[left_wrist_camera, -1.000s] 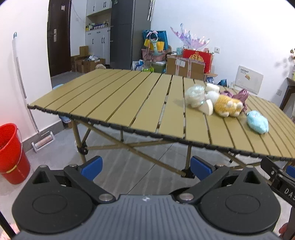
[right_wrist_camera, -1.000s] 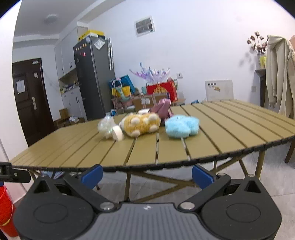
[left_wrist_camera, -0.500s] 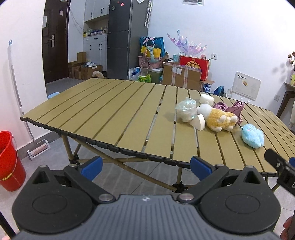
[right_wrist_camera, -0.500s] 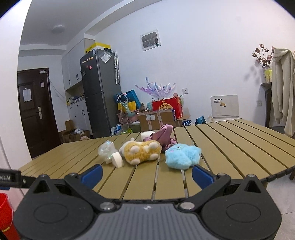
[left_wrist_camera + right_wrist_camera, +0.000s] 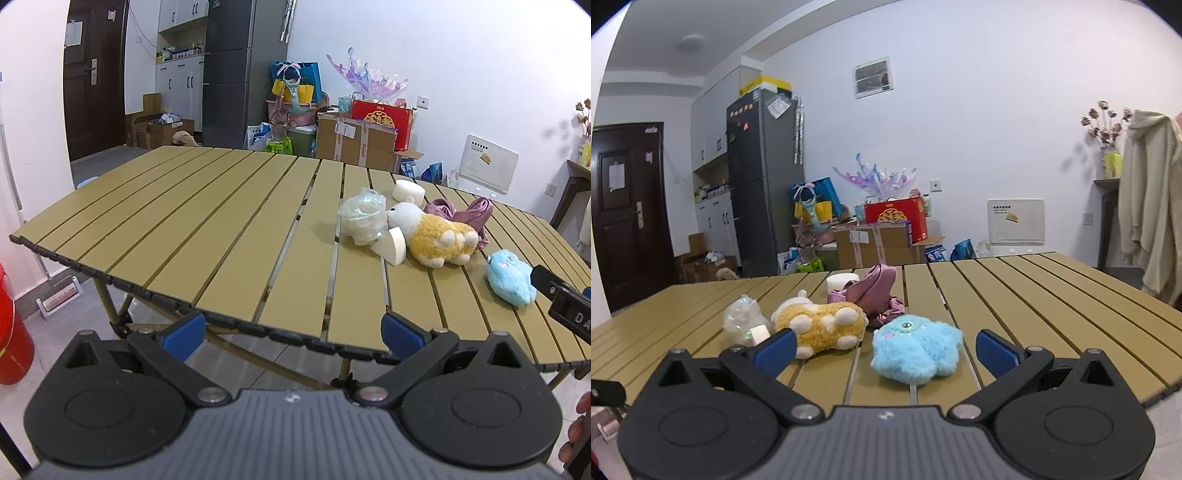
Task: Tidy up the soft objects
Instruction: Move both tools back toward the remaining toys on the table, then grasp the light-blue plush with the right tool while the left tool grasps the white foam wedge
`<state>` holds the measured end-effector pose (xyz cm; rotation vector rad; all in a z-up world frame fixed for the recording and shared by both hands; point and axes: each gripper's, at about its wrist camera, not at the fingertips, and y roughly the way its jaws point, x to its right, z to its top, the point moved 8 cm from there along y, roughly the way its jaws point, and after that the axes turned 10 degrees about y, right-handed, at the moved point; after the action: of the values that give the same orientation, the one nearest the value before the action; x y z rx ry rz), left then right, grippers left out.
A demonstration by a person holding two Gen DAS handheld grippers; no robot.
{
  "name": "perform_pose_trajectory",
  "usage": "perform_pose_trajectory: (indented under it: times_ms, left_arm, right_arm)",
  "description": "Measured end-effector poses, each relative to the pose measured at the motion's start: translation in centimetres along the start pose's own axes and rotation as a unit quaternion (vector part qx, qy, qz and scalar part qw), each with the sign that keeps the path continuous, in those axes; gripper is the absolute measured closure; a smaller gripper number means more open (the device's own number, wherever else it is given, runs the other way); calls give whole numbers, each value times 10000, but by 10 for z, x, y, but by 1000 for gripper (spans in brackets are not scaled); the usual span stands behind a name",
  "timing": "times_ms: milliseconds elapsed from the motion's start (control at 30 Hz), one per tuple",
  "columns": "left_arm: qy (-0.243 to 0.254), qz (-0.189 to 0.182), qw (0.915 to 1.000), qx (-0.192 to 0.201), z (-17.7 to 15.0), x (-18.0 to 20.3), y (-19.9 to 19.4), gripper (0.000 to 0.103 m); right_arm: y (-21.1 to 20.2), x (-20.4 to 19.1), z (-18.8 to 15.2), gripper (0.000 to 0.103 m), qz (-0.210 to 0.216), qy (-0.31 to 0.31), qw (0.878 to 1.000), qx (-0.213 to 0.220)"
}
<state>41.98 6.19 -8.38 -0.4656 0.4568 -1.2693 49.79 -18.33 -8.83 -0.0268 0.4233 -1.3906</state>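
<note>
Hovering at the near tabletop edge, the right gripper is seen with fingers spread around the blue plush, not touching. Left gripper fingers spread, empty. Plush could be nudged off the edge if closed off-centre.

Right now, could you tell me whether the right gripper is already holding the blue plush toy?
No, the right gripper is open and the blue plush toy lies untouched on the table.
</note>
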Motion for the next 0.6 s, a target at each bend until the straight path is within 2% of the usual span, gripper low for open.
perform_pose_trajectory:
  times_ms: [167, 400, 600]
  left_arm:
    - [43, -11, 10000, -16, 9, -1, 20, 0]
    - [94, -57, 9999, -40, 20, 2, 45, 0]
    - [174, -101, 9998, -36, 29, 8, 60, 0]
  right_arm:
    - [34, 6, 6, 0, -169, -158, 9997, -58]
    - [87, 11, 11, 0, -244, -213, 9963, -798]
    - [118, 21, 5, 0, -415, -103, 9918, -1203]
